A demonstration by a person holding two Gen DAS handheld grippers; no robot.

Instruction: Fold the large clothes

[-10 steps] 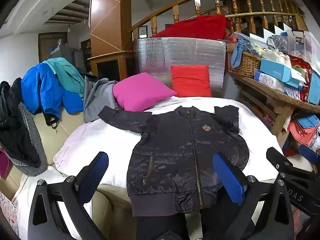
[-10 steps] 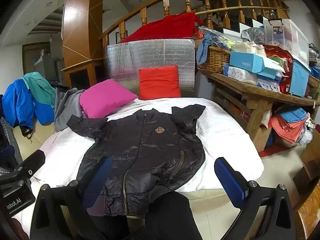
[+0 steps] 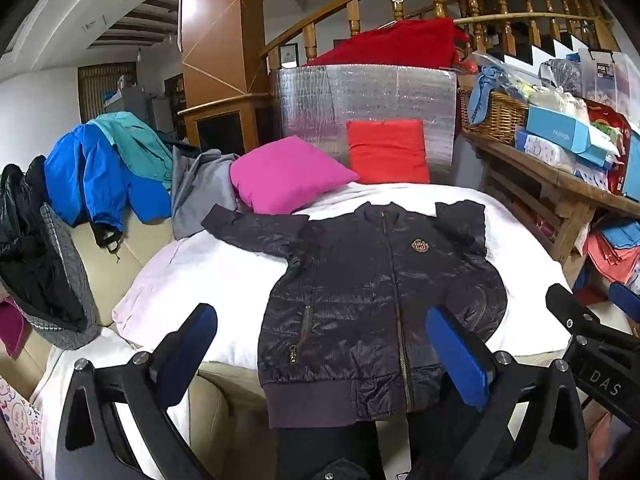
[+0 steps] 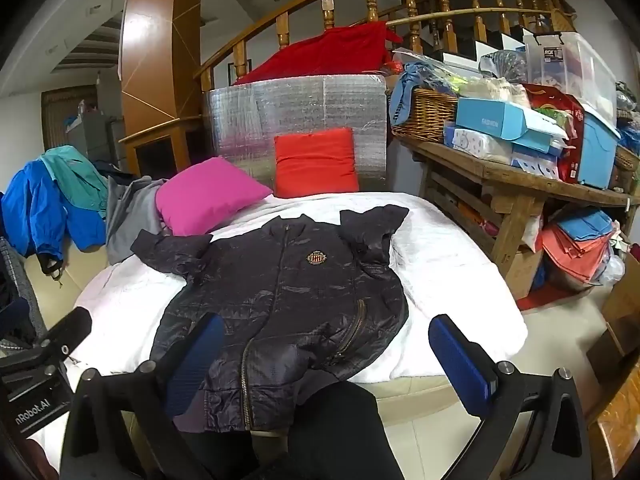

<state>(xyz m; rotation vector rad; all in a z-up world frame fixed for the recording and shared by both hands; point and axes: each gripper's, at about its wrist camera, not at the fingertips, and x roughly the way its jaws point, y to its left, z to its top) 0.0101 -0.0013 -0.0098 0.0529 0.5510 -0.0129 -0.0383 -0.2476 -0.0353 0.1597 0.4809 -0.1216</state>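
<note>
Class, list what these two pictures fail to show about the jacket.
- Jacket hem corner: left wrist view, behind a blue pad of the left claw.
- Hem's left part: right wrist view, behind the right claw.
- Badge wording: too small in both views.
- Jacket's back: underneath, hidden.

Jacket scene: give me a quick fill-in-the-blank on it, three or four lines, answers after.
1. The dark jacket lies flat on the white cover with its zipper ____.
2. The cushion nearest the jacket's outstretched sleeve is ____.
3. Both the left gripper and the right gripper have their jaws ____, pads clear of the fabric.
4. The crest badge sits on the jacket's ____.

Answers: closed; pink; open; chest
</note>
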